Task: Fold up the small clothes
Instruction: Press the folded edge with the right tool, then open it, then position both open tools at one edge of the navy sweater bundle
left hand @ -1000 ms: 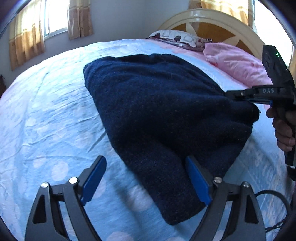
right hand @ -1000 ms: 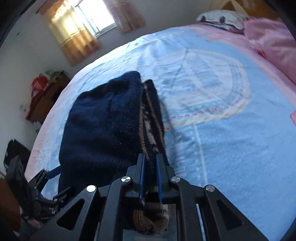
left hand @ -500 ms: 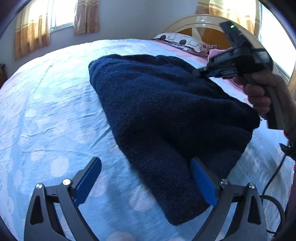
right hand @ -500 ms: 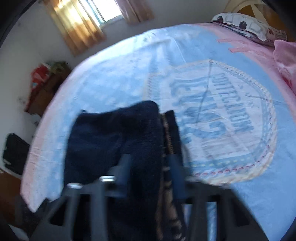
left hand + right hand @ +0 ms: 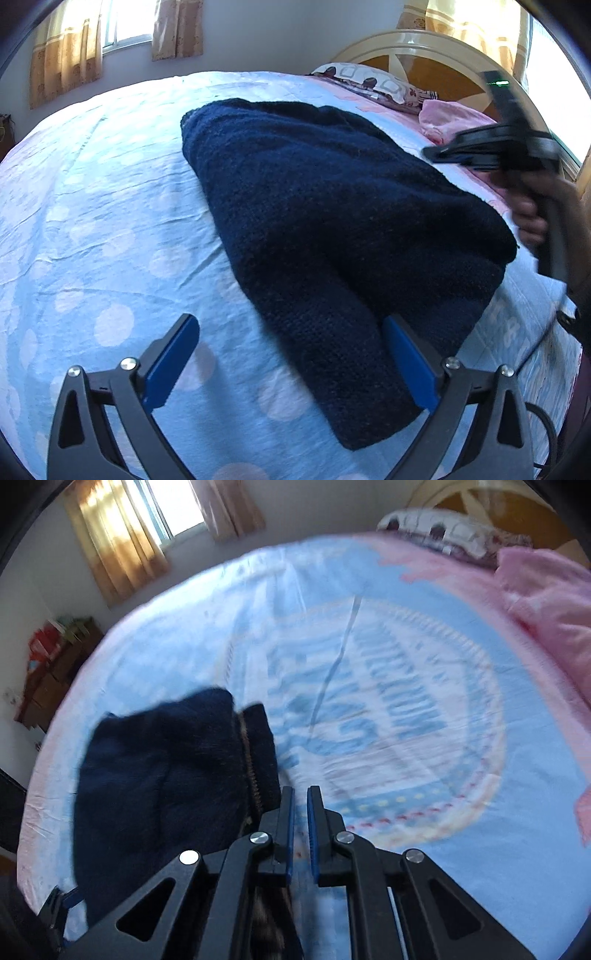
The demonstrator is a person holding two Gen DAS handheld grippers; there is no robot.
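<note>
A folded navy knitted sweater is laid on the light-blue bedsheet, toward the foot-side edge of the bed and well apart from the pink pillow by the headboard; its nearest end is spread between the fingers of the left gripper, whose jaws have just been opening and are now set wide, no pad being pressed on the knit. The right gripper, gripped by a hand, is seen nearly closed with only a narrow slit between its blue pads; nothing is held in it, and the sweater is seen just beside its left finger.
</note>
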